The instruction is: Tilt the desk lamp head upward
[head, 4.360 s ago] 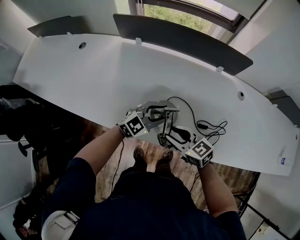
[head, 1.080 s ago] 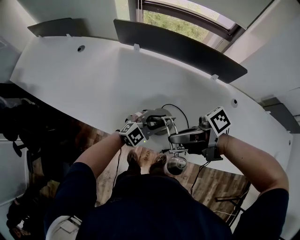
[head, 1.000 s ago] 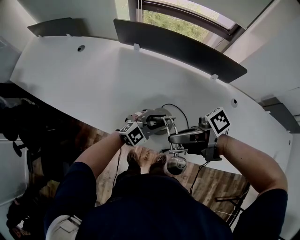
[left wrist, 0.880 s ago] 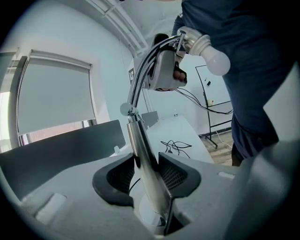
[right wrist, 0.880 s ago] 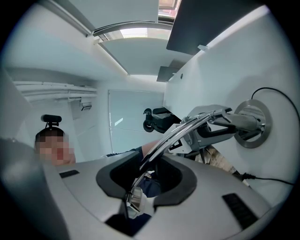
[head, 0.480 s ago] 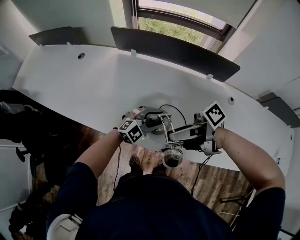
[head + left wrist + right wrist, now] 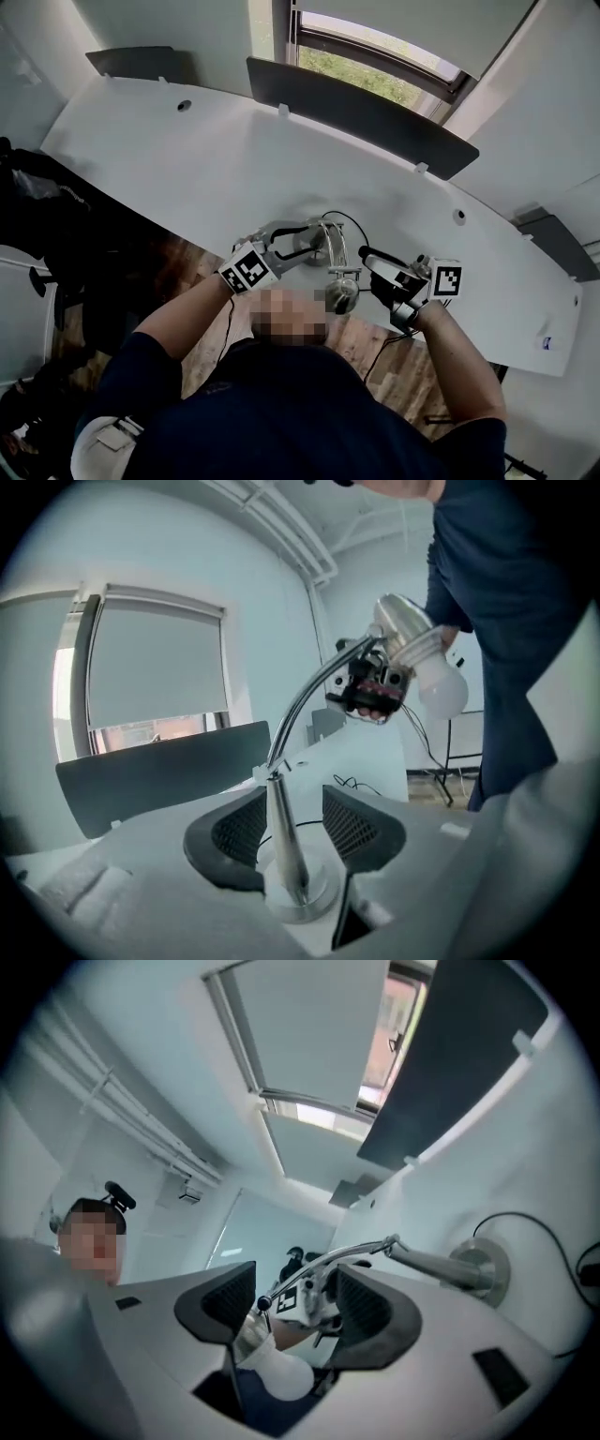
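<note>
head view: above, steeply down | gripper views: close, facing each other | shared: lamp (image 7: 341,296)

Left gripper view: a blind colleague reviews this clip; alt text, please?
The left gripper, jaws apart after just opening, straddles the desk lamp's tapered stem without touching it. The curved neck rises to the lamp head and white bulb, upper right.

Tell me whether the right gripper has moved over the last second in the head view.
Yes. The right gripper has drawn back rightward, away from the silver desk lamp's round base; its jaws have just been opening and press on nothing.
</note>
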`<state>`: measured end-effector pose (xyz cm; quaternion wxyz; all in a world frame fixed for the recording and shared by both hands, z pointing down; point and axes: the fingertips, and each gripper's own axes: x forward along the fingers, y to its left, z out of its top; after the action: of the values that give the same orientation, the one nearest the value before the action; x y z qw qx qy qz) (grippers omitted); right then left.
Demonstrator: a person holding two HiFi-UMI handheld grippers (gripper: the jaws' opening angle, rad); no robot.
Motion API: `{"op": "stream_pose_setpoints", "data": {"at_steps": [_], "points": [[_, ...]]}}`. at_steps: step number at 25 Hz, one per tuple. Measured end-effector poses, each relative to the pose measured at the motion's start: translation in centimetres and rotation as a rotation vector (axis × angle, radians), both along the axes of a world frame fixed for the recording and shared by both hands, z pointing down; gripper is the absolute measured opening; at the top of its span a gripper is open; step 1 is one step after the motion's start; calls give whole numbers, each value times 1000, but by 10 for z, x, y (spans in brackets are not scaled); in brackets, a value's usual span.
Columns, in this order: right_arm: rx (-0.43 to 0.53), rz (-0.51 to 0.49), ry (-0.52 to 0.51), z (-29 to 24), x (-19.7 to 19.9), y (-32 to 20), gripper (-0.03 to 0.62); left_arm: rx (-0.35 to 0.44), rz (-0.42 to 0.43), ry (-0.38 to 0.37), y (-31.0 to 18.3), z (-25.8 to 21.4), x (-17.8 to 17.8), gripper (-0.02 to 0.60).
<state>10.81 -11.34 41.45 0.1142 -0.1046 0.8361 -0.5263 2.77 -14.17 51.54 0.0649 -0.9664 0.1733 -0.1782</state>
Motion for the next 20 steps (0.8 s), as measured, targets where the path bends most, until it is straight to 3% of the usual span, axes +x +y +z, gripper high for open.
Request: {"op": "stream_pose_setpoints", "data": {"at_steps": [4,10,13,17,20], "points": [[113,213,43,-1,12,8,269,-87,-76,51,27,-25,-6,183],[339,404,281,-10,24,18,165,-183,-185,209,47,-78,-12,129],[423,472,398,-12,26,22,116,-203,-209,258,55,-102,-12,115],[531,526,578,-11,28,29,38,-234,-244,257,63,-119,-12,70],[603,555,715,-6,31,33,15,-237,-244,269,70,-127,-10,35]]}}
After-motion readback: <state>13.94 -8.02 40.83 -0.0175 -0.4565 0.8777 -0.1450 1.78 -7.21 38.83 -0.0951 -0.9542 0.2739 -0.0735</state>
